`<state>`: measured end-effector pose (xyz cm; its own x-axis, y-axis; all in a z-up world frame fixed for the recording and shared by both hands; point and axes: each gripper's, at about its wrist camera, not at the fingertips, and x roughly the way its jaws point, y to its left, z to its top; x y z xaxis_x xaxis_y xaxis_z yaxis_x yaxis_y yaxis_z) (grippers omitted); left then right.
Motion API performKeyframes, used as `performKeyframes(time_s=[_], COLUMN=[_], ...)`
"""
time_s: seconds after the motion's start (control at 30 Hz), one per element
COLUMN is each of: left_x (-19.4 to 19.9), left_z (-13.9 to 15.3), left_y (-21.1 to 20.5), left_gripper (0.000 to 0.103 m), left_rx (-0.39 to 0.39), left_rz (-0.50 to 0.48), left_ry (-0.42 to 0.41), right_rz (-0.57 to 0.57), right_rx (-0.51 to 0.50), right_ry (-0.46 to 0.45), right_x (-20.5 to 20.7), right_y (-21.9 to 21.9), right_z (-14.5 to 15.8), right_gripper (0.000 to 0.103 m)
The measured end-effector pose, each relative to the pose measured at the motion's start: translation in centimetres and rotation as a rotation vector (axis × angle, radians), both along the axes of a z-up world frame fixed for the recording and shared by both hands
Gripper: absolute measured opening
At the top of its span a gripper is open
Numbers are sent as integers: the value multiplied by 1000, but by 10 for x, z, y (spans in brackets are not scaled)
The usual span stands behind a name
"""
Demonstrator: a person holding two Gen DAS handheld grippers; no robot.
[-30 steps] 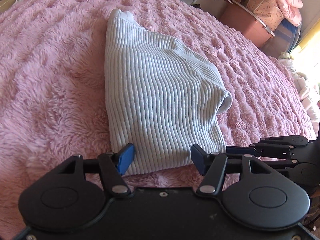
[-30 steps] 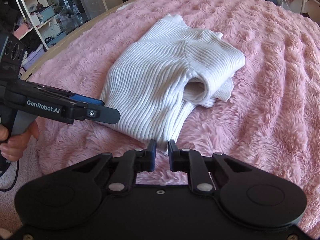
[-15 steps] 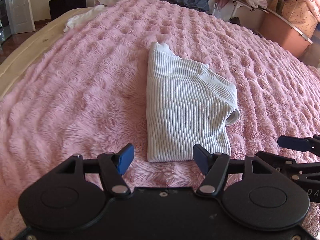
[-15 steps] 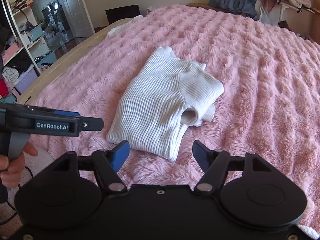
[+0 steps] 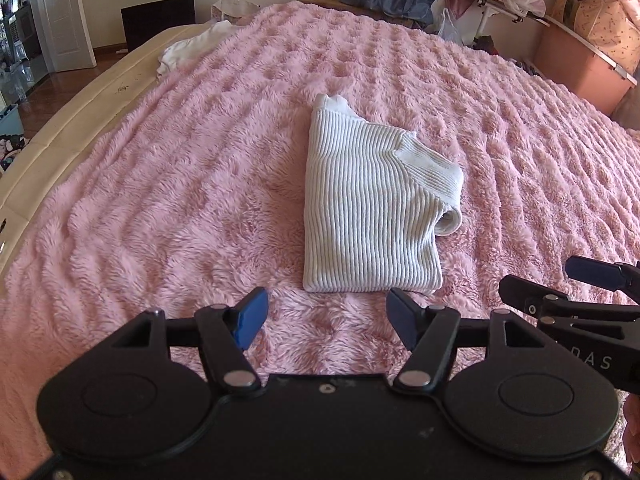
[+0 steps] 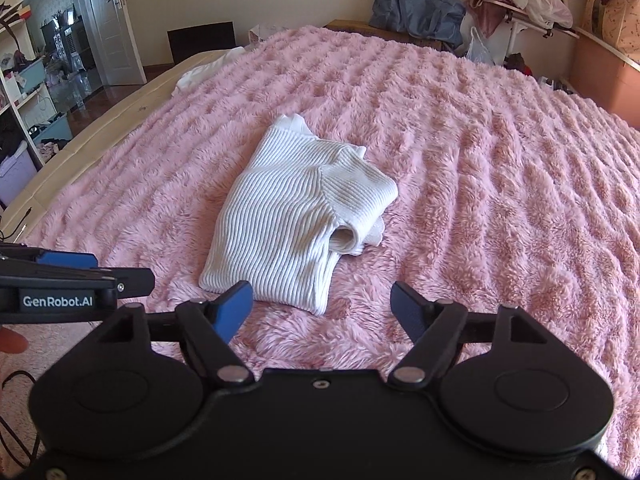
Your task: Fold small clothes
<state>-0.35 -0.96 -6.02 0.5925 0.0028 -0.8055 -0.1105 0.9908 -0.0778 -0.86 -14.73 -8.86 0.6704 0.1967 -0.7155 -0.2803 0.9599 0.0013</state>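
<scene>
A small white ribbed sweater point(image 5: 368, 208) point(image 6: 296, 224) lies folded into a compact block on the pink fluffy blanket point(image 5: 160, 184) point(image 6: 500, 208), one rolled sleeve cuff sticking out at its right side. My left gripper point(image 5: 327, 312) hovers open above and short of the sweater's near edge, nothing between its blue pads. My right gripper point(image 6: 322, 302) also hangs short of the near edge, its jaws opening, with nothing between them. Each gripper shows at the edge of the other's view.
Another white garment point(image 5: 188, 46) lies at the bed's far left corner by the beige bed frame point(image 5: 52, 136). A blue bag point(image 6: 416, 8), a cluttered rack point(image 6: 520, 12) and a pink box point(image 5: 580, 68) stand beyond the far side. Shelves point(image 6: 24, 92) line the left.
Both grippers rose and drew back from the sweater, which now looks smaller and further off. The right gripper went from shut to open. The sweater lies as before.
</scene>
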Motion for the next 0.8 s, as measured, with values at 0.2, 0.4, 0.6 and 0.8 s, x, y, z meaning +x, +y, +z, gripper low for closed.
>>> performKeyframes(time_s=[0.2, 0.4, 0.6, 0.8], left_x=[-8, -5, -2, 2], left_z=[-2, -12, -15, -18], left_y=[1, 3, 2, 0], left_gripper=[69, 69, 69, 69], left_rx=[-16, -10, -3, 3], left_rz=[7, 13, 1, -13], left_ry=[16, 52, 60, 68], right_rz=[2, 6, 5, 5], right_rx=[-6, -8, -10, -17], right_ry=[-11, -7, -4, -3], right_x=[-7, -6, -5, -4], right_y=[3, 6, 7, 8], right_z=[2, 1, 0, -3], right_gripper=[80, 80, 80, 81])
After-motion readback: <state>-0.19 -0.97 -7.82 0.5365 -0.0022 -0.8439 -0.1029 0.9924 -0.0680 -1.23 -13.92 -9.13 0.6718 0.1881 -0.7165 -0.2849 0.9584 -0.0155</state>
